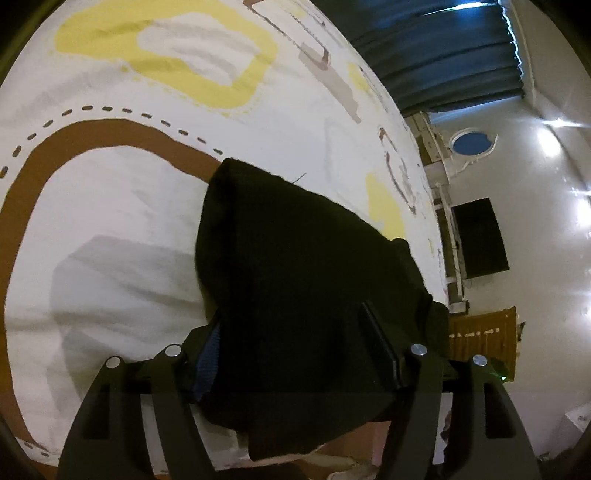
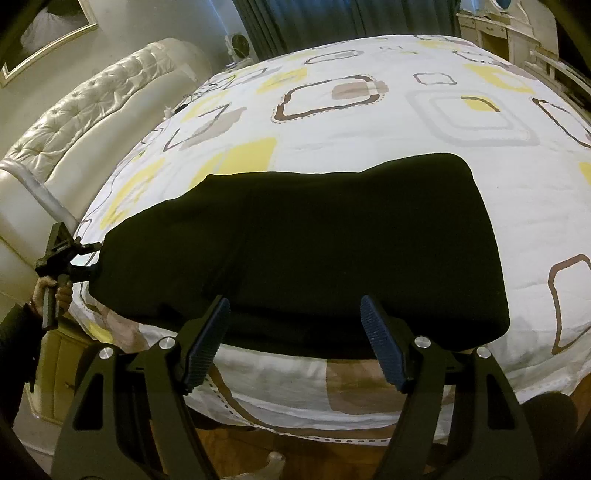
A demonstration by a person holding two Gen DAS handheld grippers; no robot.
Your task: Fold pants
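The black pants (image 2: 303,251) lie folded lengthwise on the patterned bedspread (image 2: 369,122), near the bed's front edge. My right gripper (image 2: 295,332) is open, its fingers just in front of the pants' near edge, not touching. My left gripper (image 1: 291,347) has its jaws wide apart with the end of the pants (image 1: 295,277) between them; the cloth drapes over the jaws and hides the left pad. The left gripper also shows in the right wrist view (image 2: 94,258), at the left end of the pants.
A tufted cream headboard (image 2: 92,110) stands at the left of the bed. Dark curtains (image 2: 332,18) hang behind. A white dresser (image 2: 517,33) stands at the far right. The wooden floor (image 2: 295,443) lies below the bed's front edge.
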